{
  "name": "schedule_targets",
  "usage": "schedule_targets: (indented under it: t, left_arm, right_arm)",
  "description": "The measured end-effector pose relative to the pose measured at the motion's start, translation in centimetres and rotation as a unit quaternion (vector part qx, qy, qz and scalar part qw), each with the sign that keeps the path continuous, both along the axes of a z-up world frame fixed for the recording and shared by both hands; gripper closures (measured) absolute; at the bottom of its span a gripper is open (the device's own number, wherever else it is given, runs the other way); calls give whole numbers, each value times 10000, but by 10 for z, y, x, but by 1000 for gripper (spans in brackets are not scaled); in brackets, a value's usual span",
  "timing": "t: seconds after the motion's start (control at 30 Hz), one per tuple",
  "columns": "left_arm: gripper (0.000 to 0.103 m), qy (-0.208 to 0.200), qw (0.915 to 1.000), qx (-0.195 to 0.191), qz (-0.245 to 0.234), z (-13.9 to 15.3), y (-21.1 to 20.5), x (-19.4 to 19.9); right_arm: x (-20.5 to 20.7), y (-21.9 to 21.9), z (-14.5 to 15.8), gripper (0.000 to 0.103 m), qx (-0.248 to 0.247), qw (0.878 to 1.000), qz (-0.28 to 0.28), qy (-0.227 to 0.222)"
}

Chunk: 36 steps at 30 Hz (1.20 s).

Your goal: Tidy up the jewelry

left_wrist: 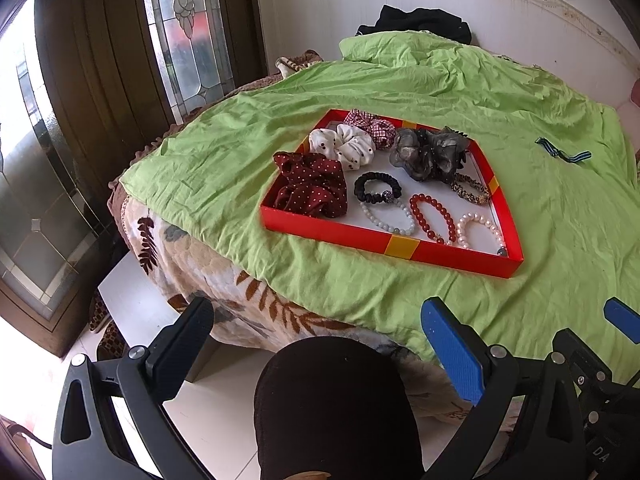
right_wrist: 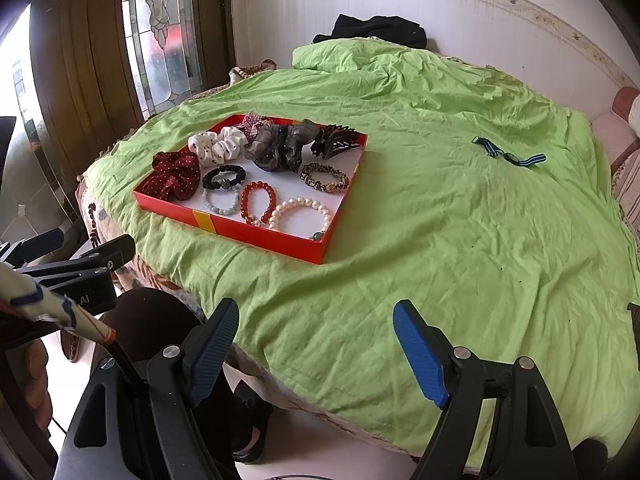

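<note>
The right gripper (right_wrist: 316,344) hangs over the near edge of the green sheet (right_wrist: 460,248), jaws wide apart and empty — as are those of the left gripper (left_wrist: 316,340). One piece lies outside the red tray (right_wrist: 256,236): the striped band (right_wrist: 510,155), well apart to its right. I'd reach with the right gripper, pinch the band mid-length, then lower it into the tray's bare white corner.

Red tray (right_wrist: 280,246) on green sheet, scrunchies (right_wrist: 218,146) behind bead bracelets (right_wrist: 300,212), striped band (right_wrist: 508,156) apart right
</note>
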<state>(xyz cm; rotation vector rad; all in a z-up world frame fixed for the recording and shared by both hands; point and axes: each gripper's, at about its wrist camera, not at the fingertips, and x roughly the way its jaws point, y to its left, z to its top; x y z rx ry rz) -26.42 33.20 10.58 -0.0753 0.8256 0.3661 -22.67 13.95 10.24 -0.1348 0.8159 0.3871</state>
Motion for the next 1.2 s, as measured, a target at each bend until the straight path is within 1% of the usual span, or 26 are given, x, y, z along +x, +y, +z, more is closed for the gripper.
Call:
schedule_targets:
  t: [0.47,0.7,1.2]
  left_arm:
    - [0,25,10000,-18,31,-4,4,3]
    - [0,80,10000,-52,30,-13,8,8]
    - [0,136,9999,-56,44,-14,11,15]
  right_arm:
    - [3,6,-8,19,-87,9999,42,50]
    - [5,9,-11,19,-121,9999,81,82]
    - [10,14,-18,19,-120,9997,177,126]
